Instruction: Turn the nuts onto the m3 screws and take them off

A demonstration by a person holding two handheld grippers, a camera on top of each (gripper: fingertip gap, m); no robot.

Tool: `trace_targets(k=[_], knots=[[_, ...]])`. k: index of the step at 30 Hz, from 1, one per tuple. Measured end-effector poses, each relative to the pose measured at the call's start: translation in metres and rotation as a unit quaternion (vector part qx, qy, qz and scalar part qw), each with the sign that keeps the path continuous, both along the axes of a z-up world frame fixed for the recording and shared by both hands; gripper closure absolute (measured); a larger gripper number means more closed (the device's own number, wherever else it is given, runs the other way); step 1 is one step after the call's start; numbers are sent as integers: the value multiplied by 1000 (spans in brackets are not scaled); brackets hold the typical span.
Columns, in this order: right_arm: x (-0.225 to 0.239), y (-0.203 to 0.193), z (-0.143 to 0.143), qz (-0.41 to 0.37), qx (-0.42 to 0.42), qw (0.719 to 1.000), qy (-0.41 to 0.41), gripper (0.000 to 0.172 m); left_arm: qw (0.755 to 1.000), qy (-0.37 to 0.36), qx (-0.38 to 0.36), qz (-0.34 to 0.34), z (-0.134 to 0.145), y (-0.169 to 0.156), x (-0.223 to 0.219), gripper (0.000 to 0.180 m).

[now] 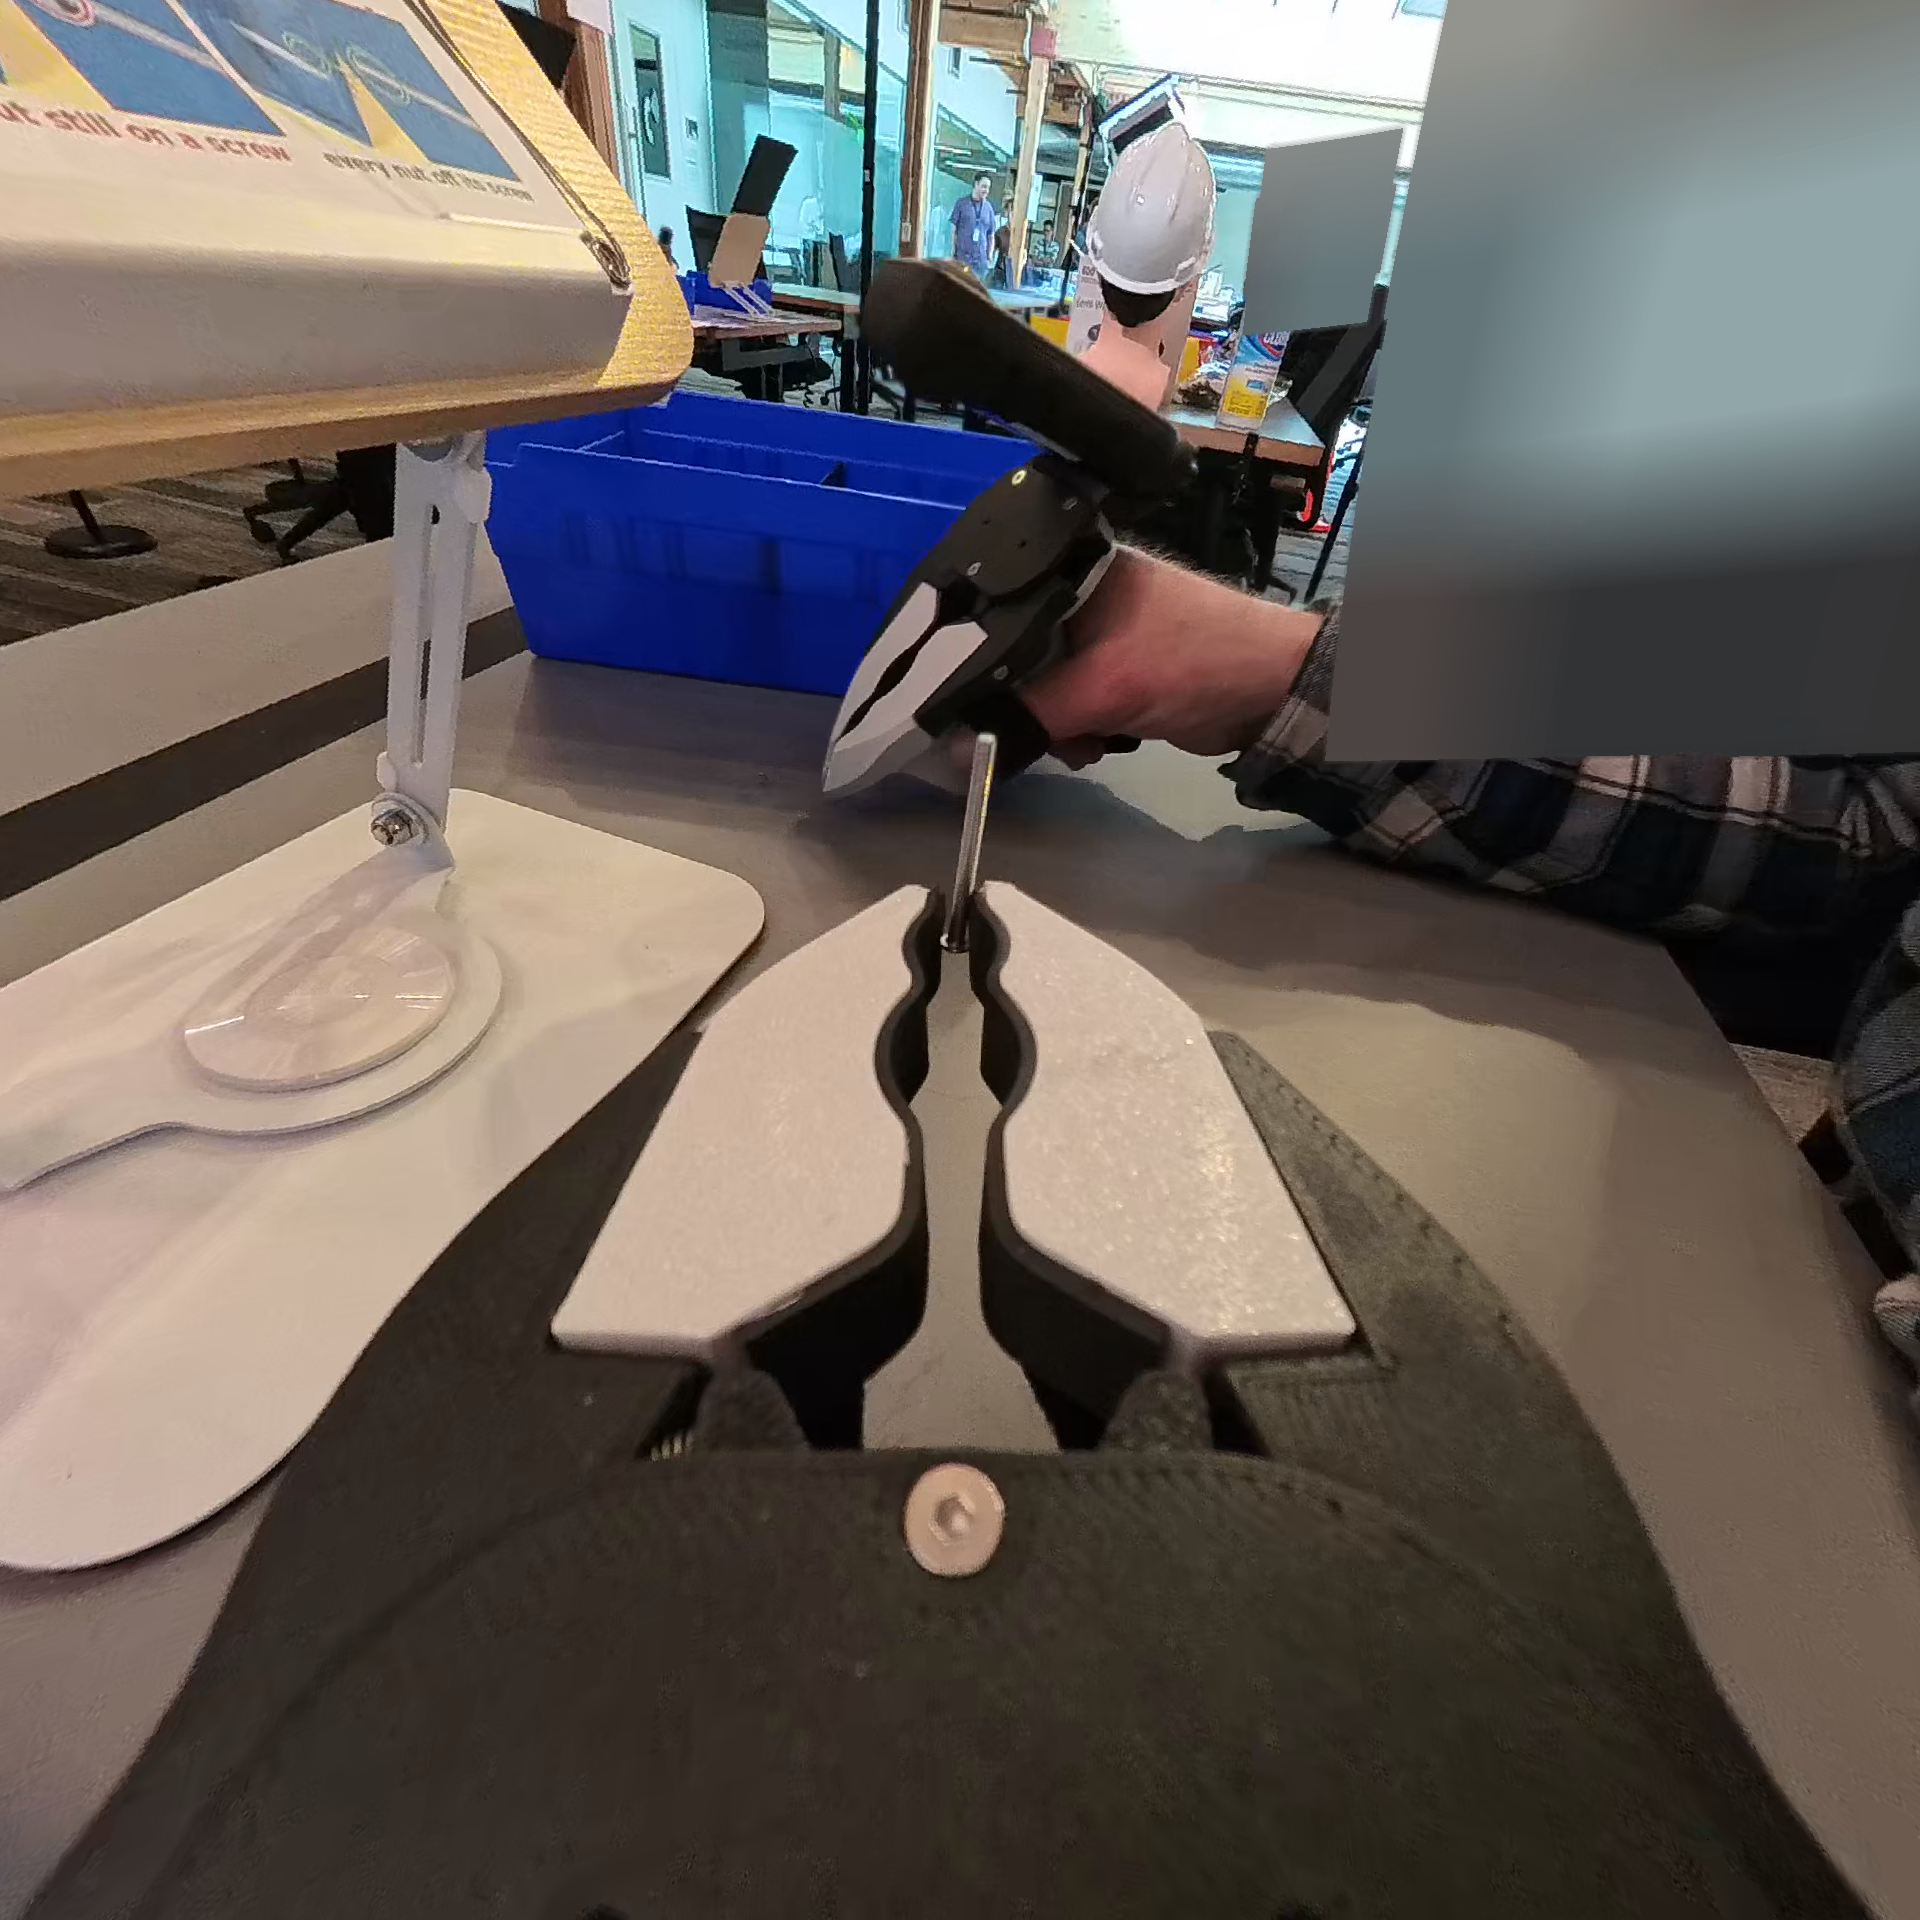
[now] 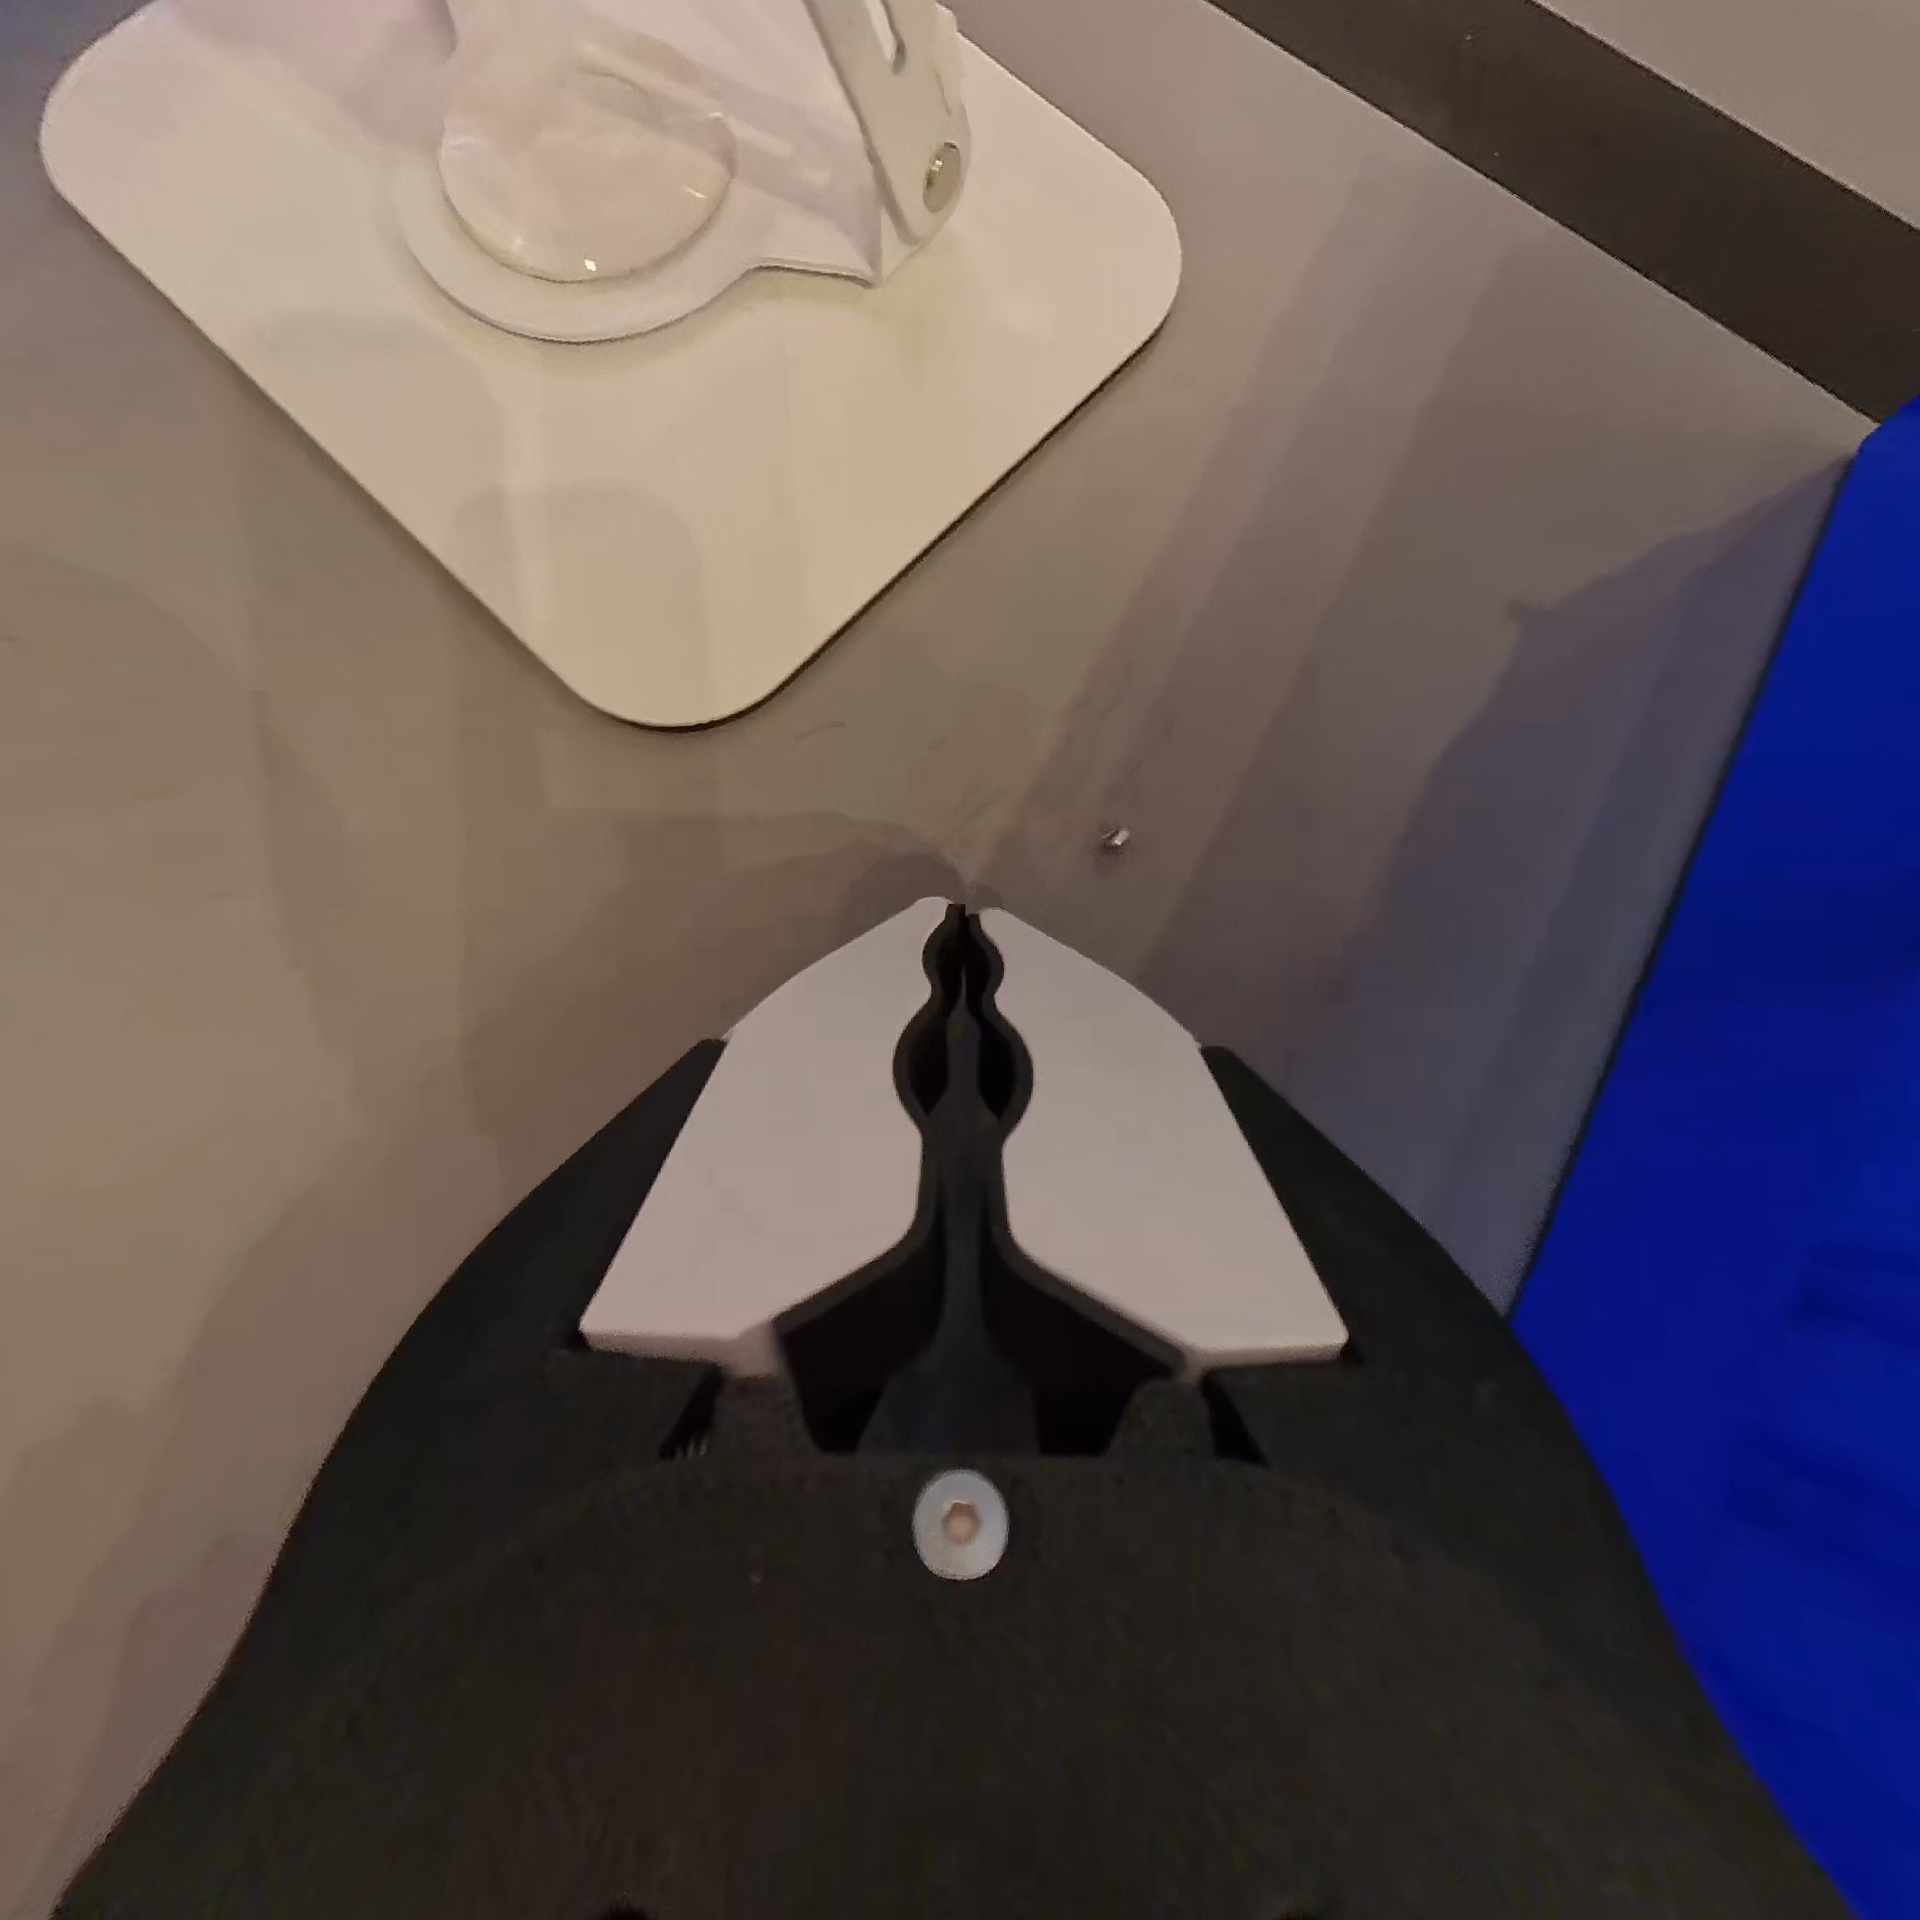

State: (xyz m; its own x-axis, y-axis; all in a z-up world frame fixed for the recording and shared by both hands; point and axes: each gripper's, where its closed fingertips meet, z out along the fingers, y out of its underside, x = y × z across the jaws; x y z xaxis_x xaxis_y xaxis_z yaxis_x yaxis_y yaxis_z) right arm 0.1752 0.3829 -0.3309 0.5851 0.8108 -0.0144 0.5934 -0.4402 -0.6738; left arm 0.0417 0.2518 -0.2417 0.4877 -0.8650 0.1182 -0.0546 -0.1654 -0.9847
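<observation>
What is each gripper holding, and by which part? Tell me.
The left gripper pinches a thin upright metal screw at its lower end. The right gripper is closed and holds nothing visible.

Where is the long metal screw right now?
In the left wrist view the screw stands upright, pinched at its lower end between the left gripper fingers, its top just in front of the right gripper.

The table (image 2: 260, 935) is grey. At ten o'clock the stand (image 1: 582, 914) is white. At twelve o'clock the bin (image 1: 665, 582) is bright blue. The screw (image 1: 977, 831) is shiny silver. At three o'clock the sleeve (image 1: 1558, 821) has a dark blue and white check pattern. The grippers have white fingers (image 1: 790, 1122) on black bodies.
</observation>
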Motion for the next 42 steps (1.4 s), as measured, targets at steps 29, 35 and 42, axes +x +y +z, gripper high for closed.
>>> trace_targets(k=[29,35,42], knots=[[1,57,-8,-66,14,998,-3,166,1000,0,-4,-6,-2,0,2,177],[2,56,-8,-64,8,998,-4,172,1000,0,-3,-5,-2,0,2,177],[6,47,-5,-61,3,998,-2,172,1000,0,-3,-5,-1,-1,2,177]])
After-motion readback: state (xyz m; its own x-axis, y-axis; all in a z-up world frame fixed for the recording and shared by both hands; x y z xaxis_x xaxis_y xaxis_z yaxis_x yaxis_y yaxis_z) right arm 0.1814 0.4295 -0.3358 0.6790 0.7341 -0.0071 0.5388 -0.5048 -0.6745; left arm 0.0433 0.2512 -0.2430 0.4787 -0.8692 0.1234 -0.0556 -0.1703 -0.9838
